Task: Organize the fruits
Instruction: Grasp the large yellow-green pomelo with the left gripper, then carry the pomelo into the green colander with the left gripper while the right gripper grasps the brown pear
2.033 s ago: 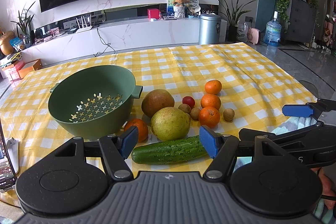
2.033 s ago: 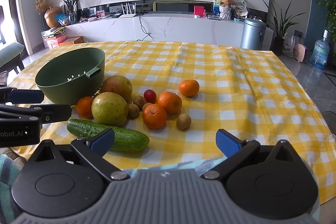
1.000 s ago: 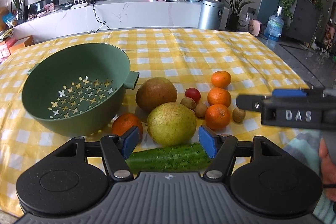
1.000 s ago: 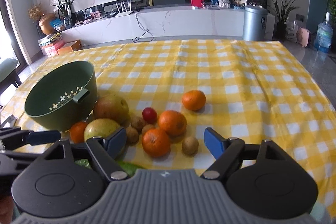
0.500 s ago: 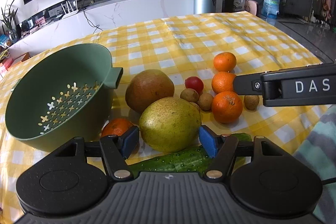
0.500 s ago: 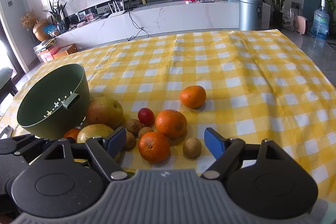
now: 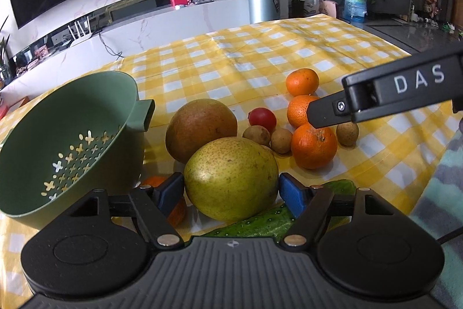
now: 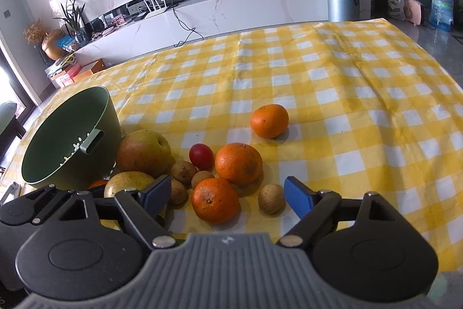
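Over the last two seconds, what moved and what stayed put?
Both grippers came forward and down toward the fruit. The left gripper now flanks the yellow-green pear, the right gripper the nearest orange; both sets of jaws are opening, gripping nothing. The fruit, the cucumber and the green colander have not moved.

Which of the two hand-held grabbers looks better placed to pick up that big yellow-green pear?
The left gripper, I would judge. Its fingers, still opening, sit on either side of the yellow-green pear, right by the green colander. The right gripper faces the nearest orange instead.
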Action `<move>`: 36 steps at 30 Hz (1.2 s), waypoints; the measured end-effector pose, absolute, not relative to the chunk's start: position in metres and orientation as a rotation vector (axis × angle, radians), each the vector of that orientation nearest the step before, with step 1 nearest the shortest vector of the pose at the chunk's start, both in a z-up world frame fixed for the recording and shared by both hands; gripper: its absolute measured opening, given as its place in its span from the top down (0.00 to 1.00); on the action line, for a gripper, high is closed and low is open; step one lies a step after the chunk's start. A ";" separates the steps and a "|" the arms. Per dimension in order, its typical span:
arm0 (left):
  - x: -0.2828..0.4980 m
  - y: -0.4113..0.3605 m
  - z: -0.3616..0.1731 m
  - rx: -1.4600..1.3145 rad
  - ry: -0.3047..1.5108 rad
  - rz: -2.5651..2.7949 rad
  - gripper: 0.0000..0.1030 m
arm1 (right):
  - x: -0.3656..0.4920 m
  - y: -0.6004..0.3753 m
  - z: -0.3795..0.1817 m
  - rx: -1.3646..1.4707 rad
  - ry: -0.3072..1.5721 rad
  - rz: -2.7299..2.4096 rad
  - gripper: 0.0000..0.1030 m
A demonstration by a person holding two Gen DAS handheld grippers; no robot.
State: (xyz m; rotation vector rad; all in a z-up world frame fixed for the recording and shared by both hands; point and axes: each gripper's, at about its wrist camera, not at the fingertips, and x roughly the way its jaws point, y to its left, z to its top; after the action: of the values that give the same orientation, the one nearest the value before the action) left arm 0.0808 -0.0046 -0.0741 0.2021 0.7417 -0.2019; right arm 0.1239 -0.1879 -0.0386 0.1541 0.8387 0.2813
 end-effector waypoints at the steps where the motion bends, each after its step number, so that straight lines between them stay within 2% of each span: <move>1: 0.081 -0.005 -0.074 0.204 0.741 -0.206 0.20 | 0.124 -0.188 -0.039 0.156 0.840 0.281 0.20; 11: 0.076 -0.005 -0.071 0.177 0.714 -0.185 0.22 | 0.124 -0.188 -0.040 0.160 0.838 0.281 0.20; 25: 0.053 0.018 -0.029 0.055 0.643 -0.185 0.22 | 0.121 -0.195 -0.034 0.196 0.791 0.258 0.20; 36: 0.060 0.066 0.013 -0.048 0.665 -0.119 0.22 | 0.117 -0.139 -0.026 -0.040 0.705 0.454 0.21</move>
State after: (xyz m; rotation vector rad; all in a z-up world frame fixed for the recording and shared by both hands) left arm 0.0597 0.0665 0.0125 -0.0479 0.6649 -0.1191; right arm 0.1170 -0.1386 -0.0262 -0.0395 0.7054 0.4540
